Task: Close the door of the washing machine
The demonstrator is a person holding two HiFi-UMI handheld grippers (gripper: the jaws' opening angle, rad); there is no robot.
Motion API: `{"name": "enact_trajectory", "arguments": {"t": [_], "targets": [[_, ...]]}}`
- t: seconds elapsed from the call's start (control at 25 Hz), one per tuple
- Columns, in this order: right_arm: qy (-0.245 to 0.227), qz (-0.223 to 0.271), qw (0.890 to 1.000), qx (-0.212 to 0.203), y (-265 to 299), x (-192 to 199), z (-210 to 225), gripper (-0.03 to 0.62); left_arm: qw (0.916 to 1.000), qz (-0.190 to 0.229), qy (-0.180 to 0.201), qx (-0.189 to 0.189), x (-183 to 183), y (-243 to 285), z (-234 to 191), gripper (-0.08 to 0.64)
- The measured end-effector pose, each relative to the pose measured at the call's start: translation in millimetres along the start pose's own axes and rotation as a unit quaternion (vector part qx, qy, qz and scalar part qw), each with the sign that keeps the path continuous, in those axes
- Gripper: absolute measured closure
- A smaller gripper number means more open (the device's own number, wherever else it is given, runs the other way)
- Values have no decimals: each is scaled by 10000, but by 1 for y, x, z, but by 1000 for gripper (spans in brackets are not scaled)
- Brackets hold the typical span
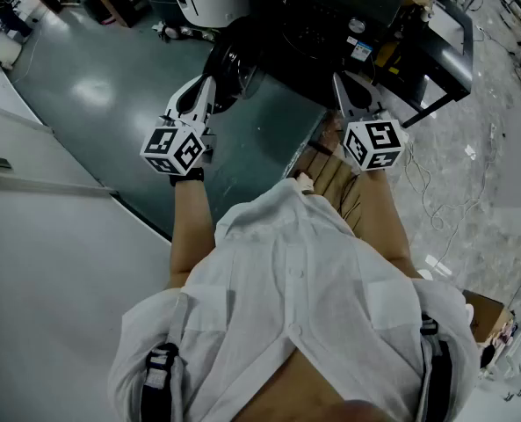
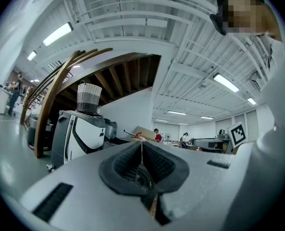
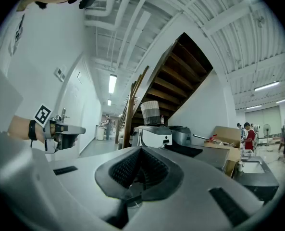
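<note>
Head view: person in a white shirt point(image 1: 286, 297) stands over a wooden pallet point(image 1: 329, 172), both forearms held out, one gripper in each hand.

Left gripper point(image 1: 206, 90): pointing level. In the left gripper view the left gripper point(image 2: 142, 149) has its two dark ribbed pads pressed together with nothing between them.

Right gripper point(image 1: 342, 81): also level. In the right gripper view the right gripper point(image 3: 141, 154) is likewise closed on itself and carries nothing.

Task object: the washing machine point(image 1: 330, 16), a dark box-shaped unit, sits directly ahead of the person at the top centre of the head view. Its round dark door point(image 1: 231, 67) stands swung out from the front on the left side, not closed. The door lies just beyond the left gripper's tips; contact cannot be confirmed from this angle. The right gripper is near the machine's front on the other side.

Surroundings:
- A white appliance point(image 3: 152, 136) with a woven basket point(image 3: 150, 111) on top, to the left of the dark machine; the same appliance shows in the left gripper view point(image 2: 80, 136).
- A wooden staircase point(image 3: 180, 76) rises behind it.
- Green-grey floor point(image 1: 93, 86) at left, pale mottled floor point(image 1: 471, 174) with loose cables at right.
- Cardboard boxes point(image 3: 226, 136) and people at benches far back in the hall.
</note>
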State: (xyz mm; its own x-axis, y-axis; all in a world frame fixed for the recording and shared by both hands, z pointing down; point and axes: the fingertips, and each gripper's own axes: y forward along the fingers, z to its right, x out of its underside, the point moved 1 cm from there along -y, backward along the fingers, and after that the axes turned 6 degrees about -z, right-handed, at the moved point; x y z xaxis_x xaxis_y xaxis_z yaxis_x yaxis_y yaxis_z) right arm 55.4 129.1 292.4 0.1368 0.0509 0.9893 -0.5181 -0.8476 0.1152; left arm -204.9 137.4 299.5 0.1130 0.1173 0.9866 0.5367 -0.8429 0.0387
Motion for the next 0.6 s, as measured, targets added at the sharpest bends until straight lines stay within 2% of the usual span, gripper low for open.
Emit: {"name": "enact_trajectory", "arguments": {"t": [0.6], "targets": [[-7, -145, 9999, -25, 20, 13, 11, 566, 9999, -90, -57, -31, 10, 16, -10, 543]]}}
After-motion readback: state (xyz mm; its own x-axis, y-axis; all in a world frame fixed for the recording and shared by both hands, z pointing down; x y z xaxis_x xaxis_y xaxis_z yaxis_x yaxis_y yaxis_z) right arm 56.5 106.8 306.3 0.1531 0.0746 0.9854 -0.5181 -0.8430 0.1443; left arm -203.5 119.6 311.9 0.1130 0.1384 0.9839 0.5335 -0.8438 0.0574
